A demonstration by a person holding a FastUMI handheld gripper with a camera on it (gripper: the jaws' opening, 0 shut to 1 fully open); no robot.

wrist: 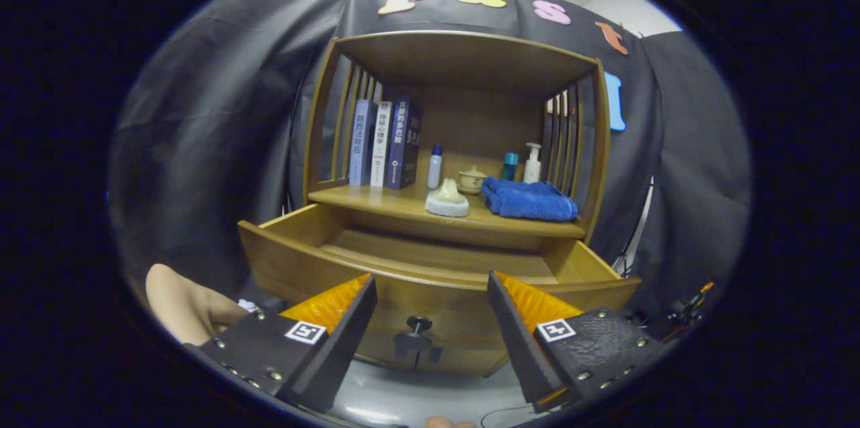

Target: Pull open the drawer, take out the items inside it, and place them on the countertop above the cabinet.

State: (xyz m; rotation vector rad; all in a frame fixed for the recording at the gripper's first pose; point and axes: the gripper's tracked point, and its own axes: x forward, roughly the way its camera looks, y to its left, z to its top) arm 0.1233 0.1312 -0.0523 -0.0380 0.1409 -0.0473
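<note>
Drawer [430, 267] of light wood stands pulled open at twelve o'clock beyond the gripper [430, 310], whose fingers are spread apart, holding nothing; next, I judge, reach inside for items.

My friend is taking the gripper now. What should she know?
Hand-held gripper: open, holding nothing, fingers either side of the drawer knob, not touching it.
Drawer: pulled open; the part of its inside that shows looks bare.
Countertop: holds a blue towel, a pale lump on a white base, a small lidded pot, three bottles and three books.
Done: drawer opened.
Left: look deeper into the drawer for anything remaining and move it up top.
</note>
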